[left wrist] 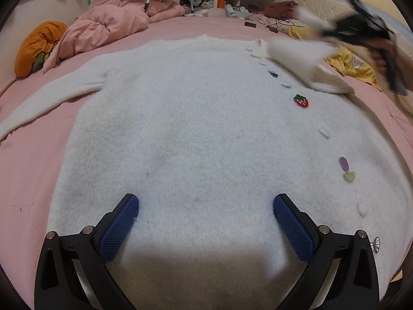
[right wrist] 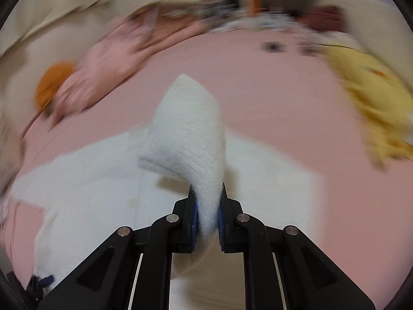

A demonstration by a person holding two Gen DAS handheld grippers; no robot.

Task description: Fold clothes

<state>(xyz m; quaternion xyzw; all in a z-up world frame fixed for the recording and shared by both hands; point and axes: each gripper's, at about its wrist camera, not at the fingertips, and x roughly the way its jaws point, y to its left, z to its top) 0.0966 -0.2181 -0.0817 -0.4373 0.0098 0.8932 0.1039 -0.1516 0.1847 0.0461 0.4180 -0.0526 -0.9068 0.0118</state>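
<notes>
While no writing reads | right tool (right wrist: 207, 201) clamps sweater sleeve (right wrist: 188, 129) | left tool (left wrist: 206, 206) agape

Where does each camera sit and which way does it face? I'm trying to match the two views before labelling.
Left wrist: on the left gripper, angled down over the white sweater on the pink bed; its own open fingers show, the right gripper blurred top right.
Right wrist: on the right gripper, angled down across the bed; its fingers clamp the sleeve.
Shared: sweater, bed, orange cushion, yellow garment.
</notes>
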